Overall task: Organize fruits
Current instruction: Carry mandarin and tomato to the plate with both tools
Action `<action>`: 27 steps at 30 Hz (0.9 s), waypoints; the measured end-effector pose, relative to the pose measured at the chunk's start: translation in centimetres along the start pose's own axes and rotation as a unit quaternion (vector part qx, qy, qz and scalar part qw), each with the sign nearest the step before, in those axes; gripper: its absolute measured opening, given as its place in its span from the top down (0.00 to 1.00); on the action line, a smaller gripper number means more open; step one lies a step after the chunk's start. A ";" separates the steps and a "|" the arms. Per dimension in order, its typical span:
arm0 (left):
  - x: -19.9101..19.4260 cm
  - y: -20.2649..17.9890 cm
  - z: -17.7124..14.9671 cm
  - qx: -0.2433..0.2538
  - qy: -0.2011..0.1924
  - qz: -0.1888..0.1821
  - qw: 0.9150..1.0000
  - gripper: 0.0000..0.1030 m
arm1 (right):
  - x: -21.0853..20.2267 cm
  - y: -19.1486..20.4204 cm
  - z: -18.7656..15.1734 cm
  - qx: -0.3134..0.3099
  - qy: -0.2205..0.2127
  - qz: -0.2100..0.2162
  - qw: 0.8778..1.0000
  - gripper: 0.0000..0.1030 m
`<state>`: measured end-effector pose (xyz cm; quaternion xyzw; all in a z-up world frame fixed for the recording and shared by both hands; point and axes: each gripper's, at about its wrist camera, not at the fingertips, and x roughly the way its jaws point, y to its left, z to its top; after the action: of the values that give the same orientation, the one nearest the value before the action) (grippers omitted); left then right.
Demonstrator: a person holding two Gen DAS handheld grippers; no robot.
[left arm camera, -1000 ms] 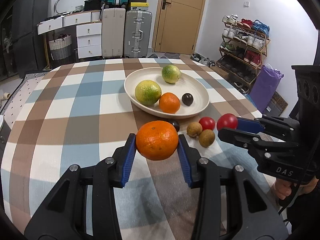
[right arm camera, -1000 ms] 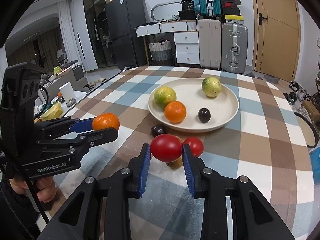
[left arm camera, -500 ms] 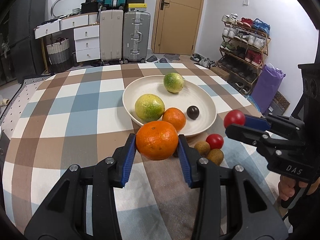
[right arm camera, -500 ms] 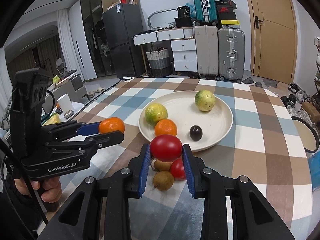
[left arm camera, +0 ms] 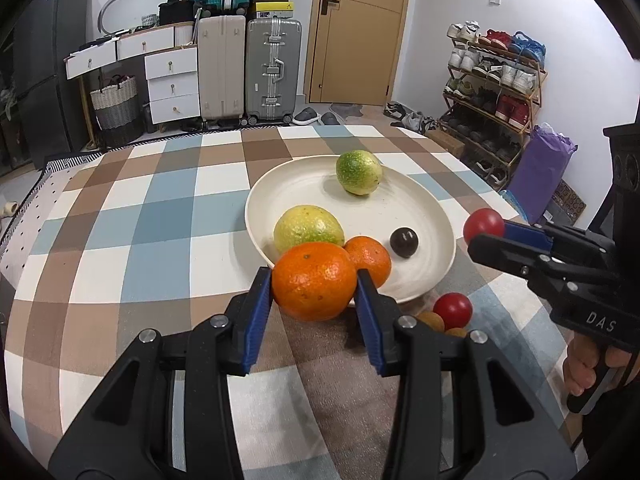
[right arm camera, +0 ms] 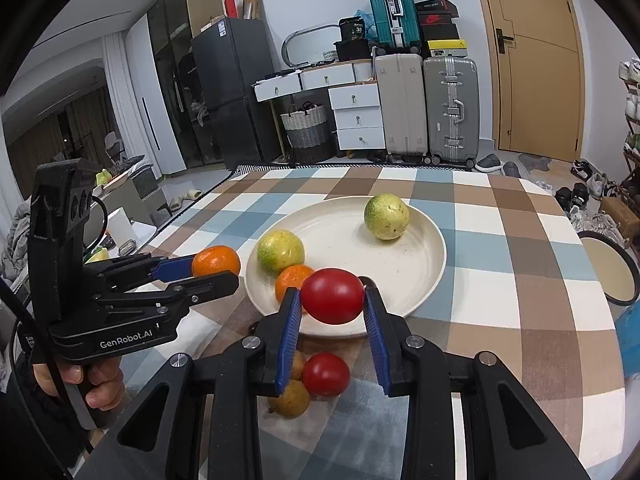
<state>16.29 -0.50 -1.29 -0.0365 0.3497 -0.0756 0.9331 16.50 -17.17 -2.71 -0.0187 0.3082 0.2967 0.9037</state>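
Note:
My left gripper (left arm camera: 314, 286) is shut on an orange (left arm camera: 315, 280) and holds it above the near rim of the cream plate (left arm camera: 312, 178). My right gripper (right arm camera: 331, 298) is shut on a red tomato (right arm camera: 332, 295) above the plate's (right arm camera: 420, 240) near edge. The plate holds two green-yellow fruits (left arm camera: 358, 172) (left arm camera: 307, 227), a small orange (left arm camera: 370, 258) and a dark round fruit (left arm camera: 404, 242). A second tomato (right arm camera: 326, 374) and brown kiwis (right arm camera: 291, 398) lie on the checked tablecloth just in front of the plate.
The checked table (left arm camera: 120, 240) extends left and far of the plate. A round lid or dish (right arm camera: 612, 270) sits beyond the table's right edge. Suitcases (left arm camera: 272, 68), drawers and a shoe rack (left arm camera: 492, 92) stand behind.
Both grippers have moved forward toward the plate with their fruit still held; the plate looms nearer and the loose fruits now lie below the fingers.

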 end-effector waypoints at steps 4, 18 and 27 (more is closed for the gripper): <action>0.8 0.1 0.5 0.005 0.003 0.001 1.000 0.63 | 0.5 -0.6 0.4 0.002 0.001 -0.001 1.000 0.68; 3.1 0.1 1.1 0.017 0.017 -0.002 1.000 0.63 | 2.6 -1.7 1.6 0.005 0.010 0.003 1.000 0.68; 5.0 0.0 2.4 0.021 0.018 -0.006 1.000 0.63 | 3.2 -2.6 1.5 0.020 0.015 -0.012 1.000 0.68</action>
<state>21.60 -1.28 -2.77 -0.0174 0.3645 -0.0888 0.9268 20.81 -17.27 -3.70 -0.0089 0.3275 0.2794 0.9025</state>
